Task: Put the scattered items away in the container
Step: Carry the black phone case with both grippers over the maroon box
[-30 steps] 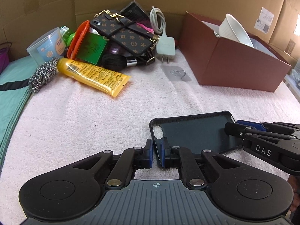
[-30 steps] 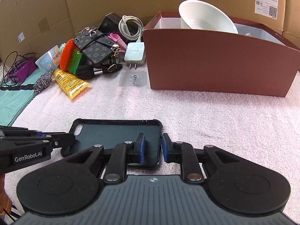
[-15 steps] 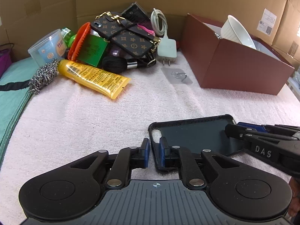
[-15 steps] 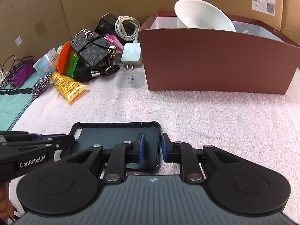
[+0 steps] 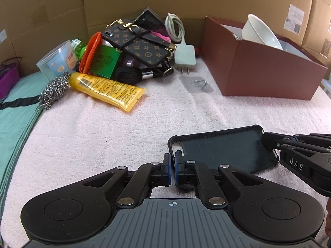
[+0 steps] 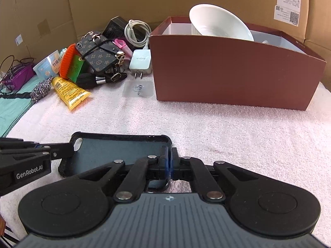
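Black phone case [image 5: 223, 150] lies near on pink towel, well short of brown box [image 6: 233, 72]. Left hand-held gripper [image 5: 172, 166] clamped on its left rim, right hand-held gripper [image 6: 170, 162] on right rim. Lift level, both together, clear box wall, avoid white bowl [image 6: 219, 24].

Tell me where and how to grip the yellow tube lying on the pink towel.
Grip the yellow tube across its round body near the middle, coming straight down from above. It lies flat on the towel, cap end against the steel scrubber and pile, flat crimped end pointing into open towel; the jaws should straddle its width, probably.
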Tool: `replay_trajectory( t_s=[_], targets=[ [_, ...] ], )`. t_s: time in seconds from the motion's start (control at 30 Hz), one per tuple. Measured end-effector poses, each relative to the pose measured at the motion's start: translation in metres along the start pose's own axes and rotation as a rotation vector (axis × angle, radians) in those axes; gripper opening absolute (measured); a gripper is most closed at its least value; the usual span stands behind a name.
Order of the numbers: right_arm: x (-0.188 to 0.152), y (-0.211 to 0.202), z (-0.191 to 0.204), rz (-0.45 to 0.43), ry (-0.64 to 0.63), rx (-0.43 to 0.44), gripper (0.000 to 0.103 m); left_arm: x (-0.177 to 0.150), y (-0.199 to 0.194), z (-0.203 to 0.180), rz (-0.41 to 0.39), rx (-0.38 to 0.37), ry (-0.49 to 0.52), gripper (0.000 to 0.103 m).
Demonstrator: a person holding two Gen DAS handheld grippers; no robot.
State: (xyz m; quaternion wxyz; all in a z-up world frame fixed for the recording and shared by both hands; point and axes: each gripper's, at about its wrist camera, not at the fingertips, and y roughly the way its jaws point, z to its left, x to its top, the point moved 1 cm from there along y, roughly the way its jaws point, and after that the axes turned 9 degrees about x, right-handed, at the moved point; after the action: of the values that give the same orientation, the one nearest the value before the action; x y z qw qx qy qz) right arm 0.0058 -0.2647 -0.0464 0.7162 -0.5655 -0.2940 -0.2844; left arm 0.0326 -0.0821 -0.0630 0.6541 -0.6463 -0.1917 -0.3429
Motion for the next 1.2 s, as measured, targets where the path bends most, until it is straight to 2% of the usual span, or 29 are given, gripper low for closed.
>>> replay_trajectory(
  t_s=[0.3, 0.43, 0.6, 0.77, 0.9, 1.2],
  targets=[
    [-0.003, -0.001, 0.001, -0.016, -0.003, -0.003, 0.002, 0.002, -0.007, -0.003, -0.032, 0.009, -0.017, 0.0],
    [0.004, -0.017, -0.001, -0.065, -0.001, -0.009, 0.002, 0.022, -0.037, -0.008, -0.141, 0.002, -0.018, 0.0],
    [0.035, -0.058, -0.002, -0.212, -0.053, -0.051, 0.001, 0.058, -0.075, -0.019, -0.284, -0.022, -0.025, 0.0],
    [0.063, -0.091, -0.013, -0.325, -0.069, -0.087, 0.002, 0.083, -0.098, -0.039, -0.373, -0.054, -0.018, 0.0],
    [0.073, -0.105, -0.028, -0.372, -0.06, -0.114, 0.002, 0.091, -0.102, -0.057, -0.387, -0.076, -0.005, 0.0],
    [0.077, -0.114, -0.06, -0.389, -0.028, -0.144, 0.002, 0.096, -0.093, -0.094, -0.369, -0.096, 0.034, 0.0]
  ],
)
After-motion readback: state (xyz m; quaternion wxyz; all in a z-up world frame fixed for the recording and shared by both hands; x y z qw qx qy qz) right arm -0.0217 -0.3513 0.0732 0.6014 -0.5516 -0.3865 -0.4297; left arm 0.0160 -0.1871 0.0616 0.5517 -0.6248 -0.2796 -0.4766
